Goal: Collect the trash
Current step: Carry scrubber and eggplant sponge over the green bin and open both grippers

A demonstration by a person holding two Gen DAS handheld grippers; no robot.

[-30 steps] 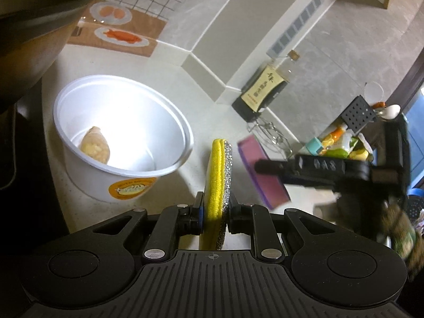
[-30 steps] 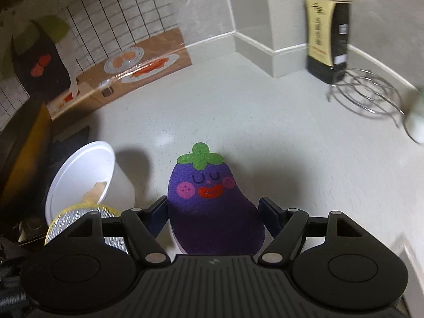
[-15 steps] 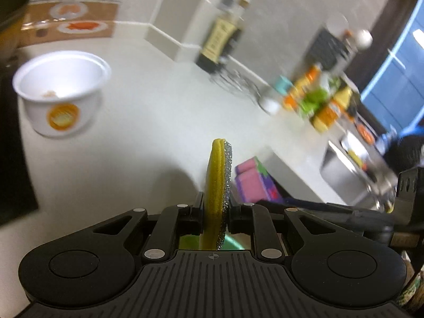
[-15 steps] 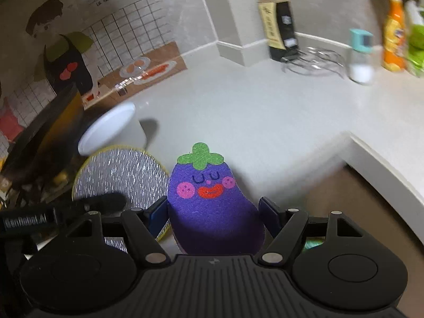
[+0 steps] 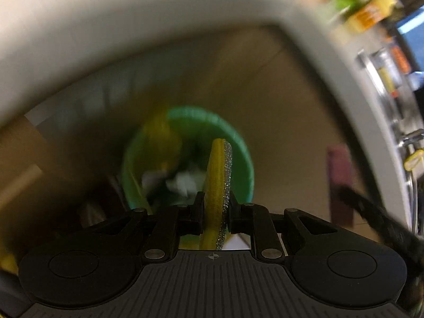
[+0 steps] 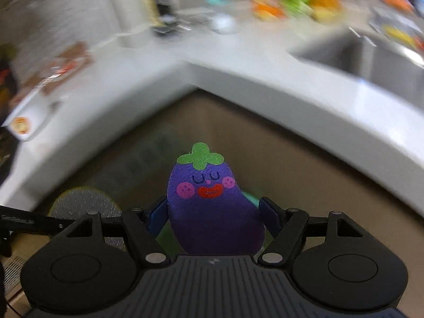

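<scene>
While the green bin (image 5: 239, 143) lies directly below and ahead of the left gripper (image 5: 215, 212), the round sponge (image 5: 218, 182) is pinched edge-on between its nearly closed fingers, its disc standing upright over the bin's open mouth. Of the two grippers, the left is judged the nearer to the bin, so a plain release is likely all that is called for there. The sponge is thin, with soft yellow foam on one face and a coarse, glittery grey scouring layer on the other. White crumpled scraps are seen blurred inside the ribbed plastic bin. In the right gripper (image 6: 212, 212), an eggplant-shaped sponge (image 6: 209, 206) of fuzzy purple felt is clasped across its width by half-closed fingers, stem pointing forward, below the white counter (image 6: 265, 79).
</scene>
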